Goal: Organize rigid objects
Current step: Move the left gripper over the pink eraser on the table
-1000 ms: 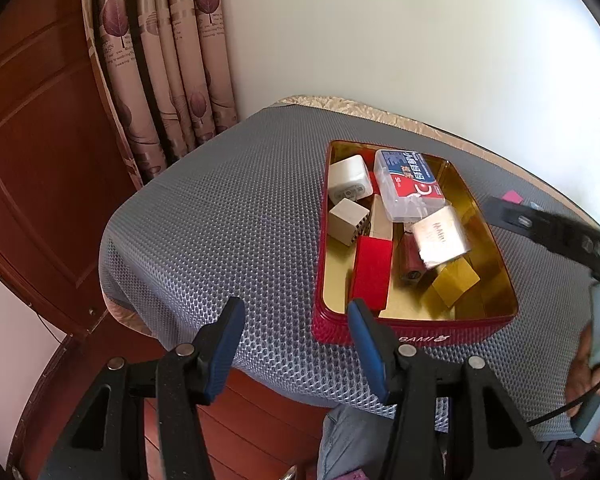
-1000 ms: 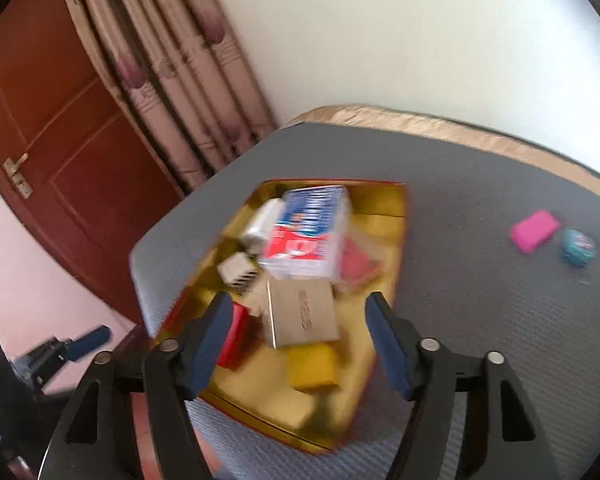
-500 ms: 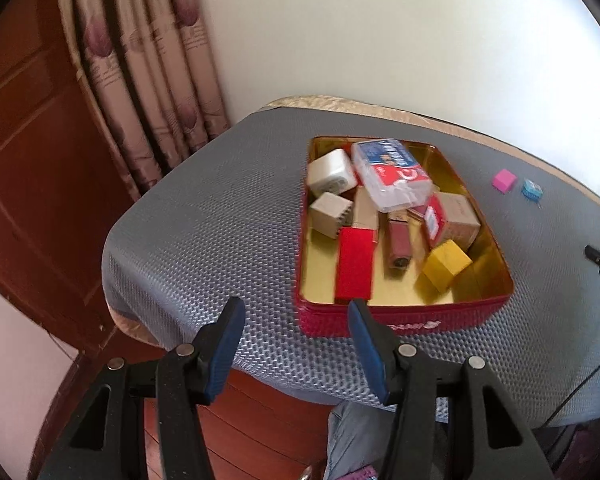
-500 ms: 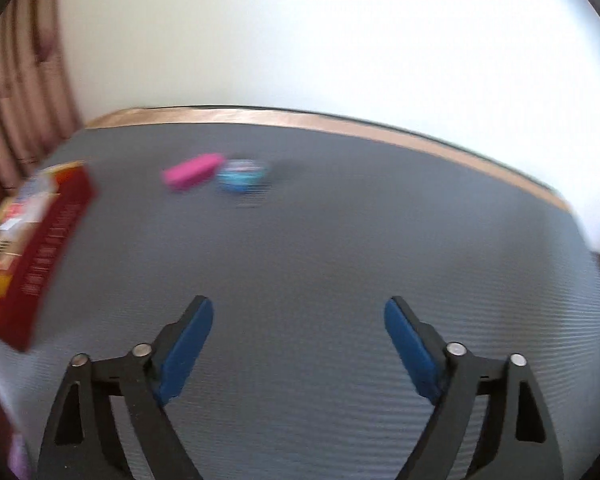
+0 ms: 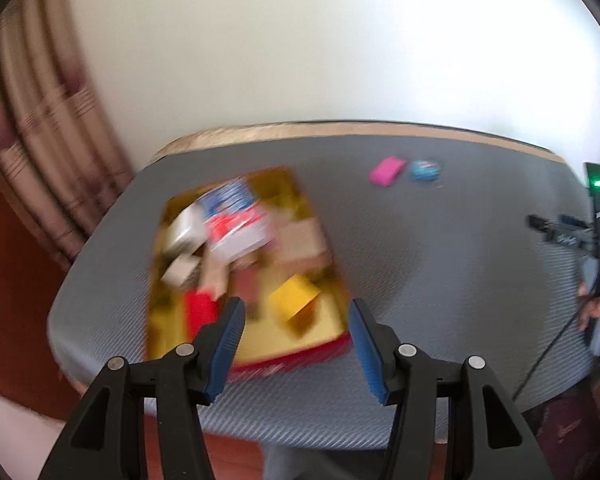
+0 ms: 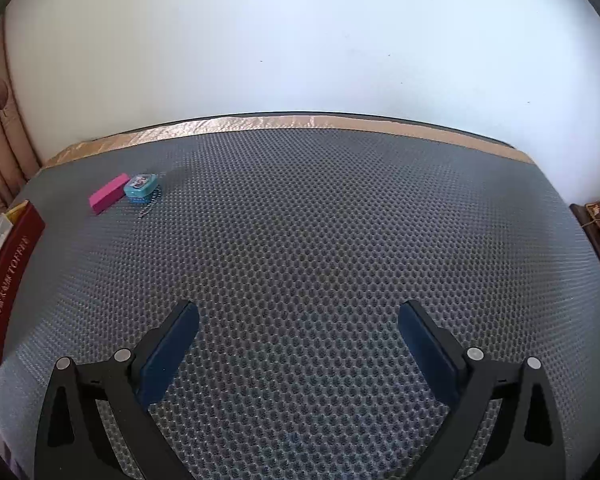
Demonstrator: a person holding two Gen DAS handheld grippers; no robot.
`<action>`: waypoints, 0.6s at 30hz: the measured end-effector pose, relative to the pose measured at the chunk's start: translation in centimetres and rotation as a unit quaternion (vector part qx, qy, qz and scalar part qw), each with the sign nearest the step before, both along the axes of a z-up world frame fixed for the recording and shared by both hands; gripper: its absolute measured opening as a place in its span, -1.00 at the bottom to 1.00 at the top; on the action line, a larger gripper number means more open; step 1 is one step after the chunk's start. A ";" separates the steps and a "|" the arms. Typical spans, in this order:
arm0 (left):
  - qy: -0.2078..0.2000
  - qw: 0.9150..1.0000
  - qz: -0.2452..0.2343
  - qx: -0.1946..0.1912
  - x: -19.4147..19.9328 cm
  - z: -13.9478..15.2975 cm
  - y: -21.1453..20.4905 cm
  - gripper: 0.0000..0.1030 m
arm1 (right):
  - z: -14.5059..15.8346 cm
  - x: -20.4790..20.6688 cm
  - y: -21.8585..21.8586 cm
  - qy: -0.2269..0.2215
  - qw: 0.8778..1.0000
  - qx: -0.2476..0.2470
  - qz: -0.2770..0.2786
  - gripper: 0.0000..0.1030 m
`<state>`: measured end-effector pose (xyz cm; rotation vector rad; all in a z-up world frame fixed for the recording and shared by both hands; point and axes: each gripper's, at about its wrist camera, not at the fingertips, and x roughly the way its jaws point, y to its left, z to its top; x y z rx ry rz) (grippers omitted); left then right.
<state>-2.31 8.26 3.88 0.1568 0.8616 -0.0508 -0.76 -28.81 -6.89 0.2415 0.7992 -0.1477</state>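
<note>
Motion blur smears the red tin [image 5: 292, 360] and its contents. Both claws, left [image 5: 296, 312] and right [image 6: 298, 316], gape wide, empty. A pink block [image 6: 109, 198] lies touching a blue tin [image 6: 141, 188], beyond the red tin.

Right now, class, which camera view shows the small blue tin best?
The right wrist view: the small blue tin is sharp there, touching the pink block, its printed lid visible. In the left wrist view the tin is a motion-blurred blue smudge.

Both wrist views share pink block [image 5: 387, 171] — table [image 6: 320, 240].
</note>
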 end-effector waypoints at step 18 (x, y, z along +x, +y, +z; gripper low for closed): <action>0.075 0.984 -0.151 0.052 18.9 -2.8 -11.4 0.07 | 0.5 -1.6 -0.7 -0.048 0.998 0.040 0.029 0.96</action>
